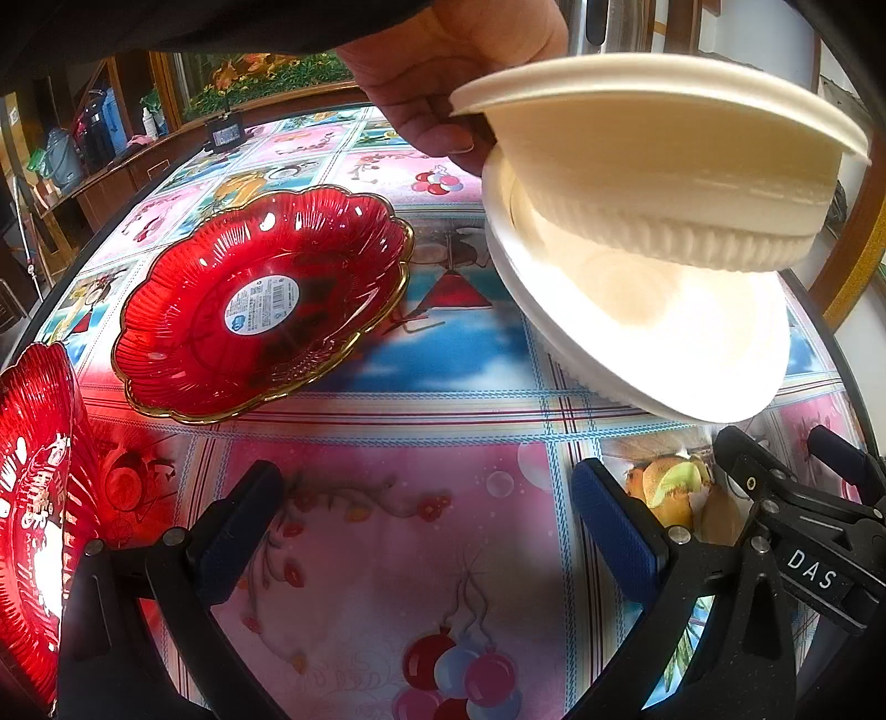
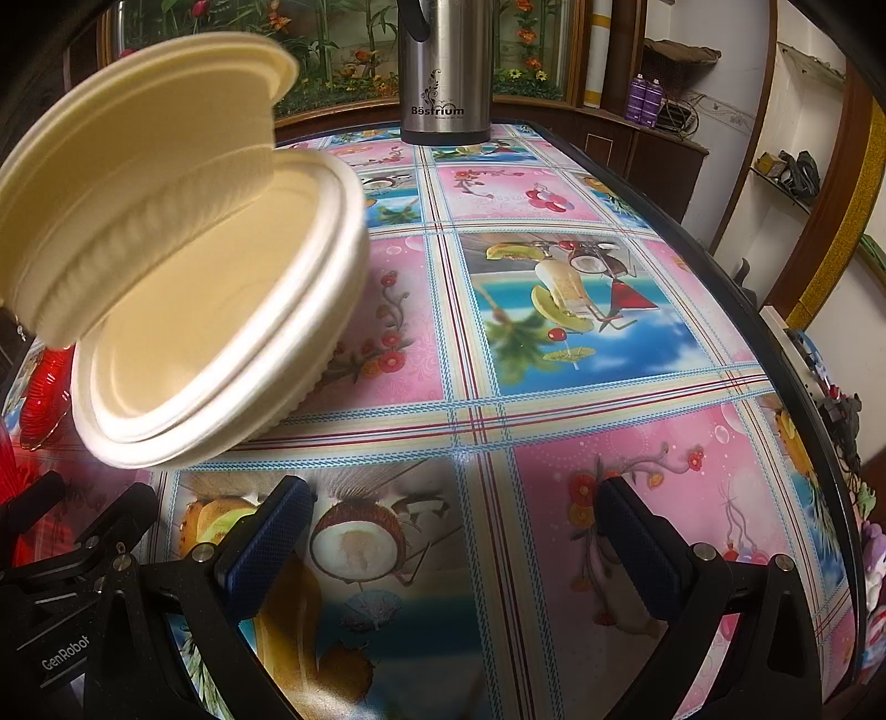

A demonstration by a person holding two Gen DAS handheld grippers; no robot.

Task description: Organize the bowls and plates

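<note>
Upper white bowl [image 1: 664,166], tilted in a bare hand [image 1: 443,72], enters lower white bowl [image 1: 664,343] for nesting; both grippers' fingers spread, empty.

Table covering [image 2: 554,387]: glossy, printed with pink floral and blue tropical-drink panels.
Far edge: steel flask [image 2: 446,72] marked "Bestrium" stands upright.
Behind: flower mural [image 2: 332,50] in a wooden frame.
Right: white wall, wooden shelves [image 2: 786,183], purple cans [image 2: 645,99].
Left: wooden sideboard [image 1: 105,177], water jug [image 1: 61,158].
</note>
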